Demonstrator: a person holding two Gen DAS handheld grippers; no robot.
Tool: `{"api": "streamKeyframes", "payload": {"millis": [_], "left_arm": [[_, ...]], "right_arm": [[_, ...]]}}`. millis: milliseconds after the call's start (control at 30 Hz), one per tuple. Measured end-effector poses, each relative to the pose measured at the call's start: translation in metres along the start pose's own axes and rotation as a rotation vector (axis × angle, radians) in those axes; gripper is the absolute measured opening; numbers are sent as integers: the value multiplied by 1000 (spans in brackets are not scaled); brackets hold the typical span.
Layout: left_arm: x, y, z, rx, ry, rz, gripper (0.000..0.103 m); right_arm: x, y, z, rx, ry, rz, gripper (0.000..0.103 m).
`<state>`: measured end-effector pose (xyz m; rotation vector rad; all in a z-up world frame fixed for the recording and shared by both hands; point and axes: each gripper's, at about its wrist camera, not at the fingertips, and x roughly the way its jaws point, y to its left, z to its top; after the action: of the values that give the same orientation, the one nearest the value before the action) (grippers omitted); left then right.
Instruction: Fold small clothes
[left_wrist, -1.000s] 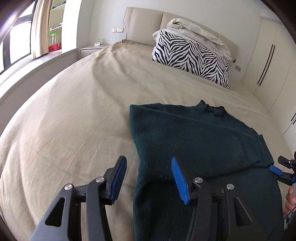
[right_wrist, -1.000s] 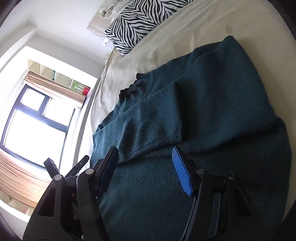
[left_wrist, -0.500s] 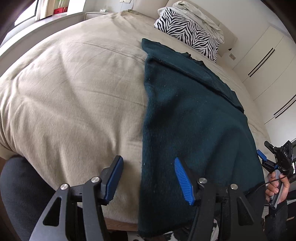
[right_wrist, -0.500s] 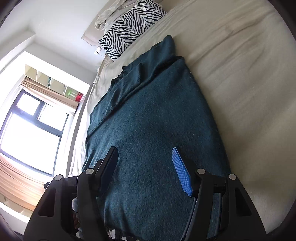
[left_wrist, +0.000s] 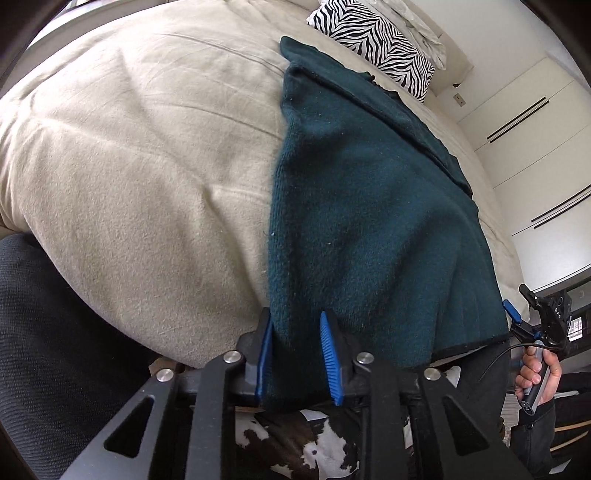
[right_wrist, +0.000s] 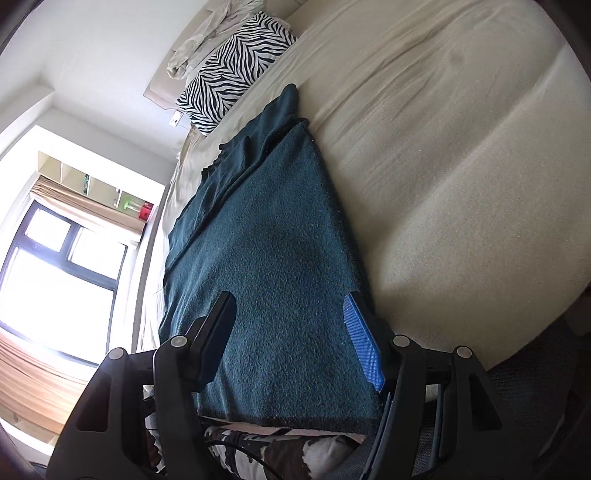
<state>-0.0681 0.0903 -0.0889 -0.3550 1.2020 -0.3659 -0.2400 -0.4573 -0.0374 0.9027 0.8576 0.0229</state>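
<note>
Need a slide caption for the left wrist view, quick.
Left gripper closing on the dark green sweater's hem corner at the bed edge.

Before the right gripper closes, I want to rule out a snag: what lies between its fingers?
Only the sweater's hem corner lies between the right gripper's open fingers, nothing else, as the right wrist view shows.

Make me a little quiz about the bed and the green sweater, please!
1. True or false: the left gripper is pinching the sweater.
2. What pattern is on the pillow? A spots, B zebra stripes, C plain.
3. Fill in: the right gripper has its jaws ____ over the sweater's hem.

Key: 1 true, its jaws just closed on the hem corner; 2 B; 3 open.
</note>
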Motion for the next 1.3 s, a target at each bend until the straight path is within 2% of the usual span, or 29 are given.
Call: {"api": "streamKeyframes", "payload": {"millis": [67,167,367,533,667,800,833,900,967,1067,1300], "left_arm": [[1,-2,0,17,12,0,16],[4,-3,2,31,25,0,15],[4,-5,4,49,41,-4,10],[4,-7,3,59,48,-6,9],[2,-5,2,62,51,-11,9],[1,-2,2,57,53,-21,9],[1,-1,2,54,52,-23,9],[0,-1,2,51,49,-28,9],[-2,0,2,41,46,-40,8],[-8,6,3,4,40,-80,8],[-15,12,3,-56,23,-141,8]], "right_arm": [[-9,-2,-1,0,-3,-23,59],[-20,-4,-2,-6,-2,-93,59],[-23,-8,-11,-25,74,-157,59],[-11,2,-19,-55,175,-172,59],[-7,-1,-21,-24,195,-156,58],[-5,-5,-23,-10,217,-156,42],[-5,-6,-23,-9,220,-156,34],[-4,-9,-24,-2,224,-156,27],[-4,-10,-25,-2,228,-152,15],[-9,-13,-27,11,214,-130,9],[-25,-12,-24,21,146,-87,7]]}}
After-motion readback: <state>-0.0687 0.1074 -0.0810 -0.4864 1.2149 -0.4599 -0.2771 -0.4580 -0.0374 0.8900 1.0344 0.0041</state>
